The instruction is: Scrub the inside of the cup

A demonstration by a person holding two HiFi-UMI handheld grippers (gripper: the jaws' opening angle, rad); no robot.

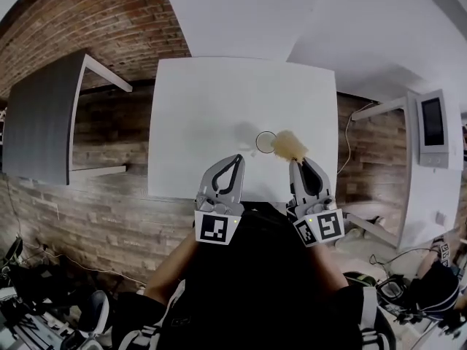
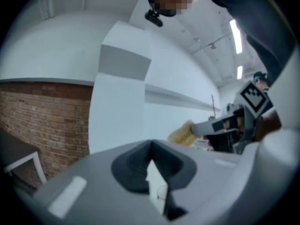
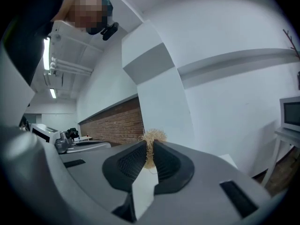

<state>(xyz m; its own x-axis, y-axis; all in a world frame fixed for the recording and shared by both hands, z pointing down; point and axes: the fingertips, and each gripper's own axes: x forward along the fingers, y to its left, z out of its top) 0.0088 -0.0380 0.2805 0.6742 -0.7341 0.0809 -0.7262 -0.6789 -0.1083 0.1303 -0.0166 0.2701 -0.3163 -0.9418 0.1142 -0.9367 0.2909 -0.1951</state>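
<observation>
left tool (image 1: 235,159): jaws together, empty | right tool (image 1: 295,163): jaws clamped on scrubber (image 1: 290,146)

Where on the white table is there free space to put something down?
The table is bare across its far half and from its left edge to the cup. It is crowded only at the near edge: cup, scrubber, left gripper, right gripper.
</observation>
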